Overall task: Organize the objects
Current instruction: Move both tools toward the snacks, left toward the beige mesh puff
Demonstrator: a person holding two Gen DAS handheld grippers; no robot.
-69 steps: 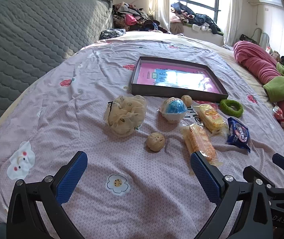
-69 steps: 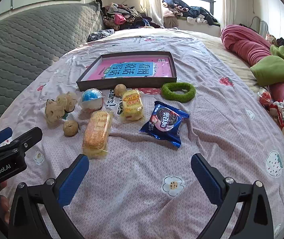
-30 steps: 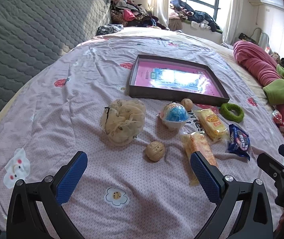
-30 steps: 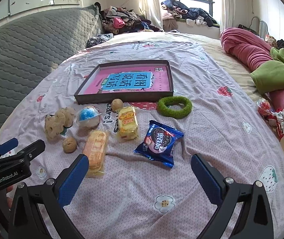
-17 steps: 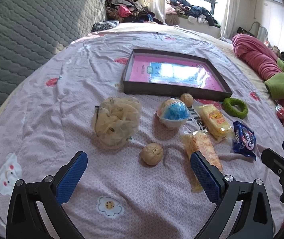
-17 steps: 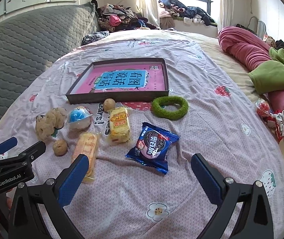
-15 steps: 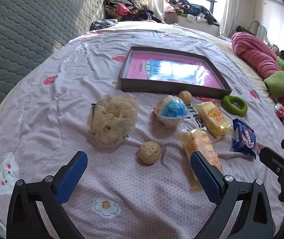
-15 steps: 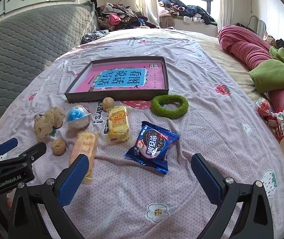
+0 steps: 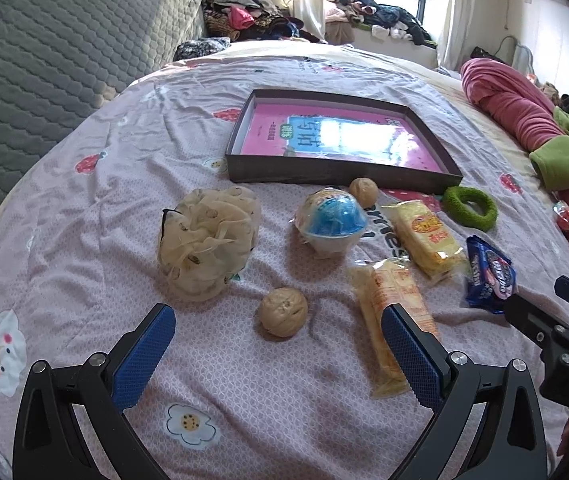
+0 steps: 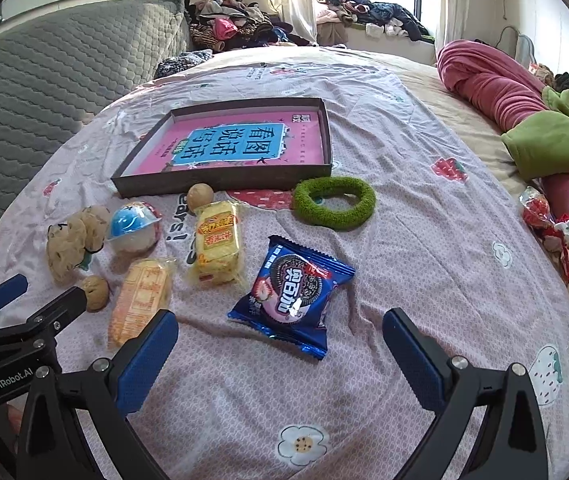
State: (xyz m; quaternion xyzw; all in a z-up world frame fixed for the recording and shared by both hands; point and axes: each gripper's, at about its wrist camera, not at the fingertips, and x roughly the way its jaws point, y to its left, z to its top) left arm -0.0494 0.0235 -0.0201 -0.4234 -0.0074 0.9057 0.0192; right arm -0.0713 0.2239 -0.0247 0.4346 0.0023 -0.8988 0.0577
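Note:
A dark shallow box [image 9: 244,168] [image 10: 220,182] with a pink book inside lies on the bed. In front of it lie a beige mesh pouf [image 9: 208,236], a blue-capped cup [image 9: 334,220], two walnuts [image 9: 283,312] [image 9: 363,191], two yellow snack packs [image 9: 390,304] [image 9: 424,236], a blue cookie pack [image 10: 296,292] and a green ring [image 10: 334,202]. My left gripper [image 9: 278,354] is open, just short of the near walnut. My right gripper [image 10: 280,354] is open, just short of the blue cookie pack.
A grey quilted headboard [image 9: 44,52] runs along the left. Pink and green bedding [image 10: 524,120] is piled on the right, with a red-white wrapper [image 10: 552,224] beside it. Clothes lie heaped by the window [image 9: 364,0].
Both grippers have moved forward and lower toward the row of objects, which now looks larger. Nothing on the bed has shifted.

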